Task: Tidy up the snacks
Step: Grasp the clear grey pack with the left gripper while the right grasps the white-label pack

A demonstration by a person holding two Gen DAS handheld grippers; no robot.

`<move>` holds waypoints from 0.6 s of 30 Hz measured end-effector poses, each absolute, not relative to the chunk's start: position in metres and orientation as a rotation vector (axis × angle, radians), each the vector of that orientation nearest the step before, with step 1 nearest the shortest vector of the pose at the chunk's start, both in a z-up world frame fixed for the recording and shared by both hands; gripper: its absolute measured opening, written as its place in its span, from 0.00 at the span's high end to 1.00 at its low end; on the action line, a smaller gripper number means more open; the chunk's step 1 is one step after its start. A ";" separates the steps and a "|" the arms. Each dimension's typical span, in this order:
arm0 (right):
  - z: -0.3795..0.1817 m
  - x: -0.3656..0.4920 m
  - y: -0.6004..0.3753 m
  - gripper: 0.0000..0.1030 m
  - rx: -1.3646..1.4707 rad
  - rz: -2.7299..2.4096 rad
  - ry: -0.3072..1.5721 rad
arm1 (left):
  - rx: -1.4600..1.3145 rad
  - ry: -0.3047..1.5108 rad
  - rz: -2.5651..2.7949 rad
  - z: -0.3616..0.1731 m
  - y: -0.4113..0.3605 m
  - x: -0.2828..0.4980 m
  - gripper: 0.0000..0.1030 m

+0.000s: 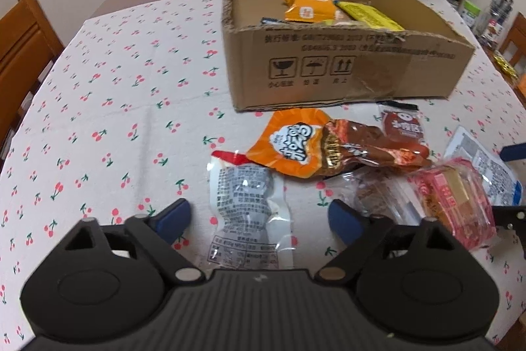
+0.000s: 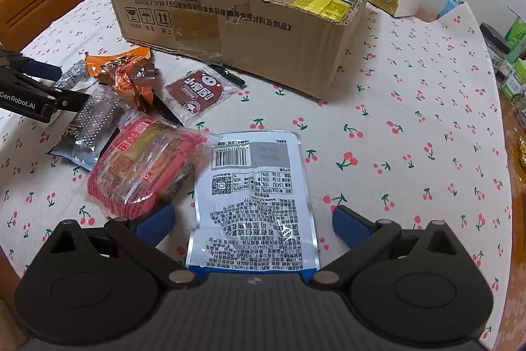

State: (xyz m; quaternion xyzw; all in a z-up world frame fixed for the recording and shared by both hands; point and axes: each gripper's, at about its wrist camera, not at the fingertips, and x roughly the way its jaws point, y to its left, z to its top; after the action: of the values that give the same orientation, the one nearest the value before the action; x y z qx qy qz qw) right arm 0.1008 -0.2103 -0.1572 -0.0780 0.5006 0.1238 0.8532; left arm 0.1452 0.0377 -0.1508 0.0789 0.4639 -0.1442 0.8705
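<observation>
Cardboard box (image 1: 345, 71) sits open at the far side of the cherry-print tablecloth (image 1: 98, 120), already holding a few packets, presumably as the collecting place. Loose snacks lie heaped just before it. Left gripper (image 1: 256, 219) tilts steeply down, jaws apart, straddling a silver pouch (image 1: 246, 203) without pressing it. Right gripper (image 2: 253, 219) angles down likewise, jaws wide over a white-and-blue packet (image 2: 253, 186), gripping nothing, probably poised to pinch.

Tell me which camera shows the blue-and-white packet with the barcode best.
The right wrist view: the blue-and-white packet lies flat between that gripper's open fingers, its barcode and print fully visible. The left wrist view shows only part of it at the right edge, behind the pink-wrapped snack.
</observation>
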 end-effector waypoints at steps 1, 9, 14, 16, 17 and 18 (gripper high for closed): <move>-0.157 0.101 -0.211 0.01 -0.163 0.263 1.055 | 0.171 0.969 -0.312 -0.150 0.037 0.145 0.20; -0.150 0.098 -0.209 0.20 -0.174 0.278 1.051 | 0.179 0.962 -0.333 -0.147 0.036 0.143 0.32; -0.146 0.097 -0.211 0.26 -0.187 0.243 1.054 | 0.180 0.959 -0.339 -0.145 0.038 0.141 0.47; -0.145 0.095 -0.214 0.26 -0.186 0.219 1.055 | 0.179 0.960 -0.342 -0.145 0.039 0.141 0.47; -0.145 0.096 -0.217 0.26 -0.176 0.210 1.059 | 0.181 0.959 -0.340 -0.145 0.039 0.141 0.47; -0.145 0.096 -0.219 0.26 -0.166 0.205 1.063 | 0.185 0.958 -0.339 -0.145 0.038 0.140 0.46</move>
State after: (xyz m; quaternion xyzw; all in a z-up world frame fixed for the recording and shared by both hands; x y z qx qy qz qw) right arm 0.0958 -0.2188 -0.1453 -0.0788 0.5055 0.0975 0.8537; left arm 0.1404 0.0384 -0.1446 0.0883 0.4579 -0.1619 0.8697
